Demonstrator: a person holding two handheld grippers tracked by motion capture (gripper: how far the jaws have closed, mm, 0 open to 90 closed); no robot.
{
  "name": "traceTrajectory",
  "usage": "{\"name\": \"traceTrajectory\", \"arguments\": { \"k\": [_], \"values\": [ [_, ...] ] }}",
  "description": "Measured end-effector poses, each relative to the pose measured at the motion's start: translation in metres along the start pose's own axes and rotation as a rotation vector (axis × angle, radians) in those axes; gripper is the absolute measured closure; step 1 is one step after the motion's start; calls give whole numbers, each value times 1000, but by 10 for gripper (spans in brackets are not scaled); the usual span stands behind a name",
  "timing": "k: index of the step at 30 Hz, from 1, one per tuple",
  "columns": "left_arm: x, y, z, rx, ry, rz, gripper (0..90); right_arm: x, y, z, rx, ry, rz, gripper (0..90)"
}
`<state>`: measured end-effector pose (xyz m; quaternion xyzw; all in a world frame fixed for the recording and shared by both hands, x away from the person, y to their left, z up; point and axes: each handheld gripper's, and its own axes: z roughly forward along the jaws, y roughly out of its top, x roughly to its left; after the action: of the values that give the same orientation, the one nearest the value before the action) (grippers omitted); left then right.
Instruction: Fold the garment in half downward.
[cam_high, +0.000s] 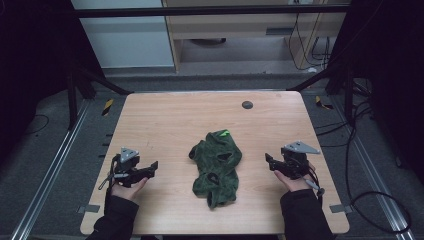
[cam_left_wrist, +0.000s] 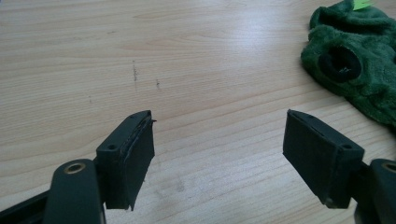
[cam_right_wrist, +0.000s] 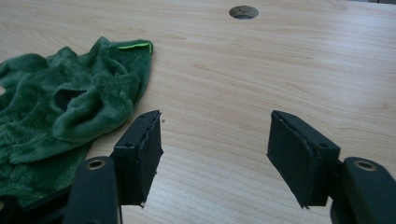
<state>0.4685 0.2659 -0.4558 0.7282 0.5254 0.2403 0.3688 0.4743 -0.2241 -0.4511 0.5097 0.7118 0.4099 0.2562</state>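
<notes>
Green fleece garment (cam_high: 216, 166) lies crumpled in a loose heap near the middle of the wooden table (cam_high: 165, 120), a little toward the near edge, with a bright green tag (cam_high: 224, 133) showing at its far end and dark openings, likely sleeve or neck holes, among the folds. Left gripper (cam_high: 154, 167) rests low over the table well to the left of the heap, its jaws standing wide with nothing between them; in the left gripper view only bare wood lies between the pads (cam_left_wrist: 137, 158), and the garment sits off to the far right. Right gripper (cam_high: 268, 161) sits to the right of the heap, likewise wide and empty, and in the right gripper view the fleece lies just left of its left pad (cam_right_wrist: 148, 154) without touching it. A small round hole (cam_high: 247, 104) marks the far part of the table. By my judgement the work stands at its opening step, both hands poised on either side before any grasp. The next move calls for each gripper to close in on an edge of the fabric, picking a single layer such as a hem or shoulder so the heap can be spread flat
</notes>
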Motion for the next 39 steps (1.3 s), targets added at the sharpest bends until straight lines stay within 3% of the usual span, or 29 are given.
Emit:
{"name": "traceTrajectory", "arguments": {
  "k": [10,21,39],
  "values": [
    [-9,6,2,-1,-41,3,238,13,7,-1,13,54,-13,369],
    [-16,24,3,-20,-92,-4,259,26,22,7,19,101,-41,384],
    [-39,59,34,-26,-140,33,287,41,45,33,40,131,-49,405]
  ]
}}
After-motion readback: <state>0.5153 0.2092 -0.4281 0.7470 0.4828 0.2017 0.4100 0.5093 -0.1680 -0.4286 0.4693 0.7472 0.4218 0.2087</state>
